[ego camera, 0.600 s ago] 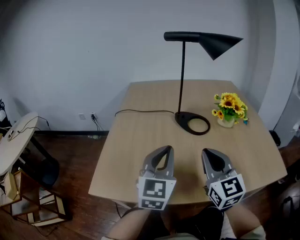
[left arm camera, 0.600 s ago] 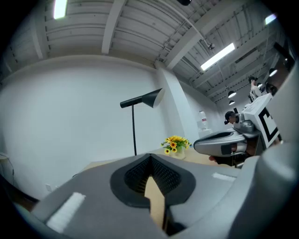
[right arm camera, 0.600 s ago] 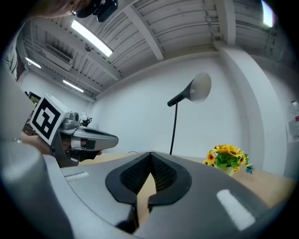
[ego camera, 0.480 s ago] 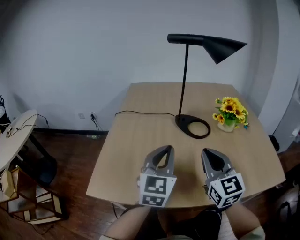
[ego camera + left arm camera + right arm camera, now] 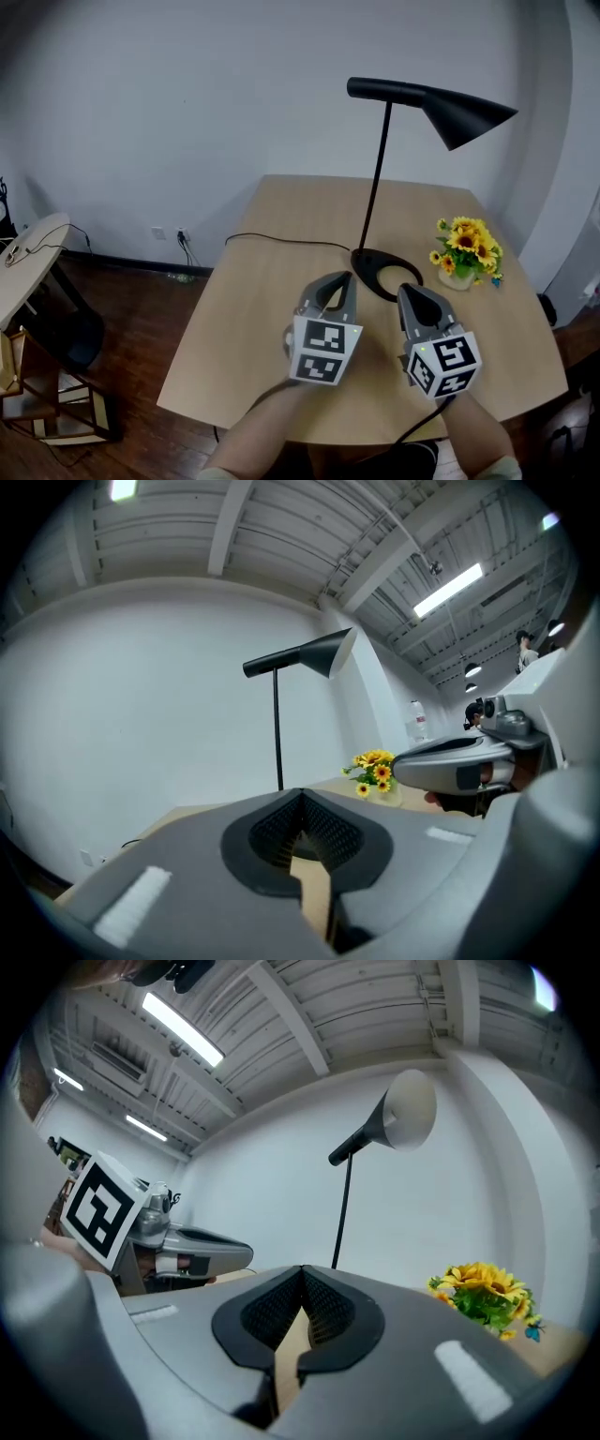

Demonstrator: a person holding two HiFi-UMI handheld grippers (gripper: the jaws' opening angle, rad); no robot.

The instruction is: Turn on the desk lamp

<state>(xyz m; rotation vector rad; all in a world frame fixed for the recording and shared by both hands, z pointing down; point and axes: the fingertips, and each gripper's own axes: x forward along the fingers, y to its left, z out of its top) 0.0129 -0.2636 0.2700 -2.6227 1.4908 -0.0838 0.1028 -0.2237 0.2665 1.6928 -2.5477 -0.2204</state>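
A black desk lamp stands on the wooden table (image 5: pixel 244 328): a ring base (image 5: pixel 384 272), a thin pole (image 5: pixel 378 183) and a cone shade (image 5: pixel 464 117) pointing right. The bulb gives no visible glow. My left gripper (image 5: pixel 343 278) is shut and empty, its tip just left of the base. My right gripper (image 5: pixel 405 292) is also shut and empty, its tip at the near edge of the base. In the left gripper view the shade (image 5: pixel 314 653) rises above the shut jaws. From the right gripper view the shade (image 5: pixel 408 1115) shows its white inside.
A small pot of yellow flowers (image 5: pixel 466 246) sits right of the lamp base. The lamp's black cable (image 5: pixel 281 239) runs left across the table toward a wall socket (image 5: pixel 173 232). A round side table (image 5: pixel 28 272) and wooden frame (image 5: pixel 47 412) stand on the floor at left.
Both grippers have moved forward across the table, from the near edge up to the lamp base. Their jaws stay shut.
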